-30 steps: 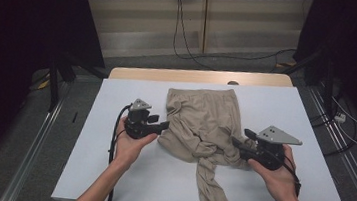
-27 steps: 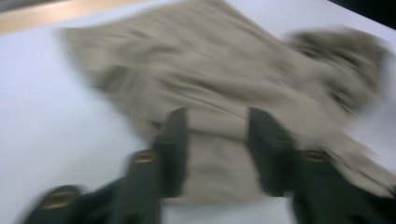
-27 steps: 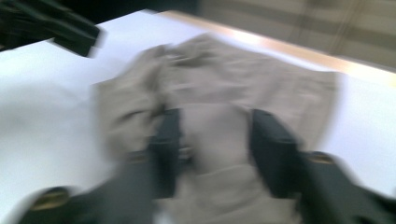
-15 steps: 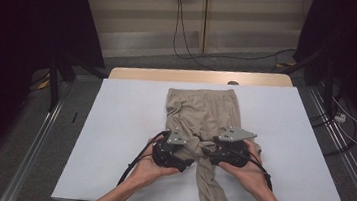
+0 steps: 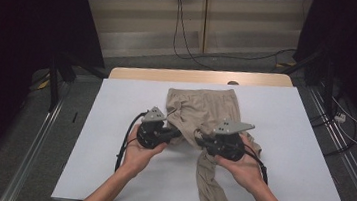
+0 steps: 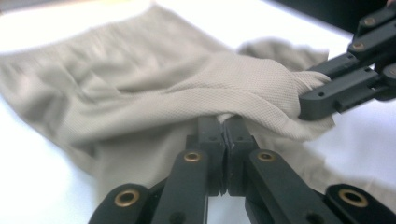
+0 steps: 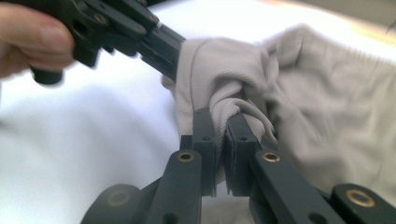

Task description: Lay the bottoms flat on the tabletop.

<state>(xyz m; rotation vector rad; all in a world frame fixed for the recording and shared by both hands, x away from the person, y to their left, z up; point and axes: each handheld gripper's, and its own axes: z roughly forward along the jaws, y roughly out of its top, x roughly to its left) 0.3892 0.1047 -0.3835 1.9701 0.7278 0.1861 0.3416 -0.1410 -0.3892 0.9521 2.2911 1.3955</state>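
Pinching one beige garment point(image 5: 204, 114) — two grippers (left point(image 5: 179, 132), right point(image 5: 198, 139)), both clamped.

The beige trousers point(image 6: 196, 93) were seen to be of soft, matt, finely woven cloth. The table point(image 5: 306, 159) was covered in smooth matt white; matt black plastic jaws were fitted with brassy rivets.

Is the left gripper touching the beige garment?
Touching. In the left gripper view, the left gripper has its jaws shut on a fold of the beige garment, fabric bunched over their tips.
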